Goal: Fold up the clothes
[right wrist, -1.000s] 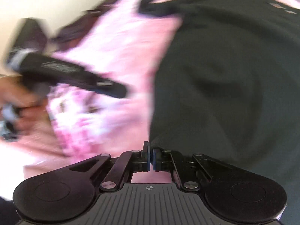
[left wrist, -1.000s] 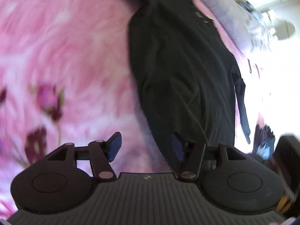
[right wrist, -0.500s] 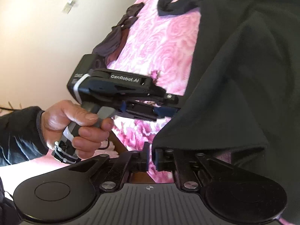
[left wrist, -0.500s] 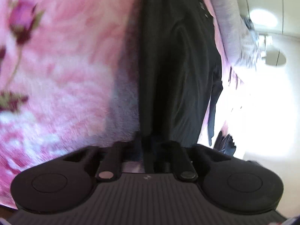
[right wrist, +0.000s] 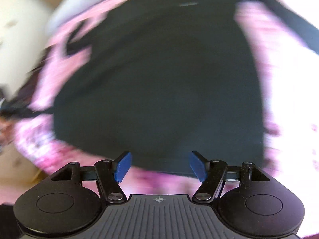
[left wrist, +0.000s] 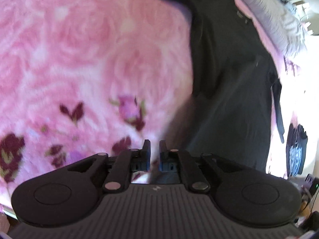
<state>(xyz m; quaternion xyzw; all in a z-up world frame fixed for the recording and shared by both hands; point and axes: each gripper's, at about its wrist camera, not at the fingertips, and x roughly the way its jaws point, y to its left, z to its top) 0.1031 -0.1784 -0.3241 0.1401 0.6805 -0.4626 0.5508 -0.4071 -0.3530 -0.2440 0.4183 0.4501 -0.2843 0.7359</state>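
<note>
Two tools are recorded over one dark garment (right wrist: 159, 75) spread on a bed covered by a pink rose-patterned blanket (left wrist: 83, 55).

Left tool (left wrist: 154, 153): the blue-padded fingers (left wrist: 147, 155) are seen drawn close together, with a narrow gap left between them. The jaws have just been opening slightly. Only blanket and shadow are visible in that gap; no cloth is seen pinched. The garment lies ahead and to the right of this tool, its near edge just beside the right finger. A grey fleecy cloth (left wrist: 275, 23) is noted beyond the garment, at the upper right. Further dark items (left wrist: 295, 155) are seen at the far right, too small to identify.

Right tool (right wrist: 160, 165): the jaws have just been opening and are seen spread wide, the blue pads (right wrist: 122, 166) well apart. Nothing is held between them. The garment's near hem lies directly ahead of the fingertips, a strip of pink blanket showing between hem and tool body. The garment is laid flat and fills most of the view ahead. This view is heavily blurred; details at its left edge cannot be told.
</note>
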